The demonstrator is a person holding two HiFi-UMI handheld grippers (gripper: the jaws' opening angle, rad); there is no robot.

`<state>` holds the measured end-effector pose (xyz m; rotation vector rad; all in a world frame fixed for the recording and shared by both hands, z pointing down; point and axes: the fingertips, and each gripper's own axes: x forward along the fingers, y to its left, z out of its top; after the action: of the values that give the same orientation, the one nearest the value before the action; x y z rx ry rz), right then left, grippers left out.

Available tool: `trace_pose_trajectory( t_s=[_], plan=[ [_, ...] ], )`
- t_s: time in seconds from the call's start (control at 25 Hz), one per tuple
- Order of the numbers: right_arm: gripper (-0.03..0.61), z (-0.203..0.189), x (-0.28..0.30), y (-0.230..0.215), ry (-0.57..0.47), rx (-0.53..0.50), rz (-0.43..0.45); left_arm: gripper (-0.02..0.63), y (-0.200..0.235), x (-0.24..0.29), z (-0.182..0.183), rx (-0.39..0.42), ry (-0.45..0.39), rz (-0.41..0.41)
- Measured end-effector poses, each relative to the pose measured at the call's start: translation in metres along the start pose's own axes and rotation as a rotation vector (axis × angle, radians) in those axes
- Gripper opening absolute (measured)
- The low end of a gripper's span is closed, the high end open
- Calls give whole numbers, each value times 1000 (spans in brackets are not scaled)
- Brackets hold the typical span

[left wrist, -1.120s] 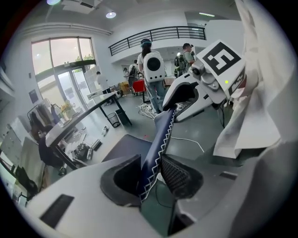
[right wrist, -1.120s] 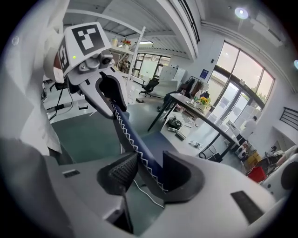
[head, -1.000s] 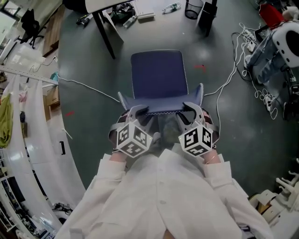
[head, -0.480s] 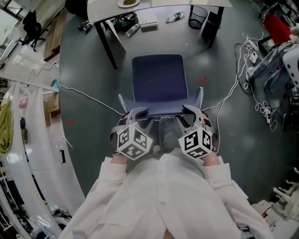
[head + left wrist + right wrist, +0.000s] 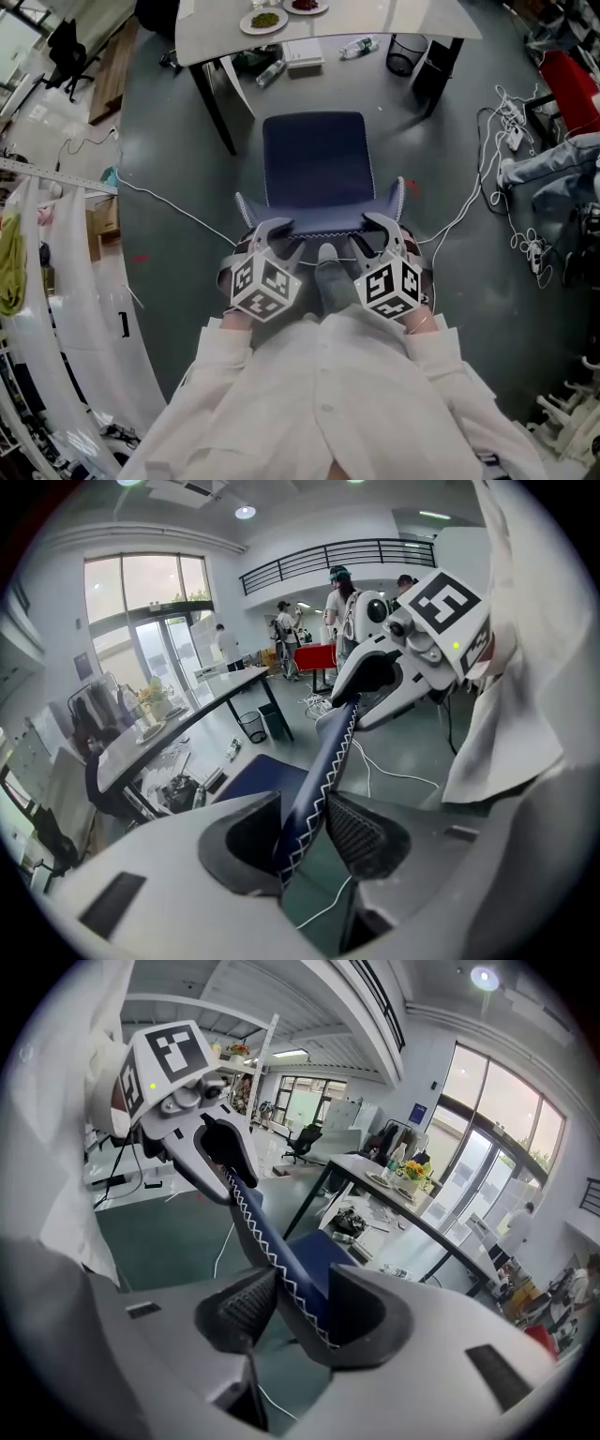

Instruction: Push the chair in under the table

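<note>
A dark blue chair (image 5: 317, 159) with white zigzag stitching stands on the grey floor, its seat facing the white table (image 5: 375, 21) at the top of the head view. My left gripper (image 5: 269, 234) grips the left end of the backrest's top edge (image 5: 323, 761), which runs between the jaws and touches both, while the jaws are opening slightly. My right gripper (image 5: 380, 228) is shut on the right end of the same backrest edge (image 5: 267, 1241). The left gripper view also shows the right gripper (image 5: 375, 672) further along the edge. The seat's front stands short of the table's edge.
Plates (image 5: 264, 20) sit on the table. A flat box (image 5: 302, 52), bottles and a black mesh bin (image 5: 405, 53) lie under it beside its dark legs (image 5: 214, 103). White cables (image 5: 469, 187) trail on the right floor and white rails (image 5: 66, 281) run along the left.
The chair and both grippers have moved forward towards the table, and more of the tabletop with its plates has come into view. The hold on the backrest looks unchanged.
</note>
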<state>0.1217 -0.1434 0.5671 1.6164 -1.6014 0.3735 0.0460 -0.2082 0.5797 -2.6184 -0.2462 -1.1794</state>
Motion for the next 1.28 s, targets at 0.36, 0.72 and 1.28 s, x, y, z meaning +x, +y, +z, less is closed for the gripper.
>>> trace_pose_trajectory(
  t_s=[0.36,0.72,1.28],
  plan=[
    [172,16,44,-63,-27,-20,44,160,62,36,28,-46,16,32],
    [172,32,86,-126,-61,-62,62,167,122,68,56,-88,-3,102],
    [178,59,127,-179,-77,-51,47,175,186,91,75,-104,-25,133]
  ],
)
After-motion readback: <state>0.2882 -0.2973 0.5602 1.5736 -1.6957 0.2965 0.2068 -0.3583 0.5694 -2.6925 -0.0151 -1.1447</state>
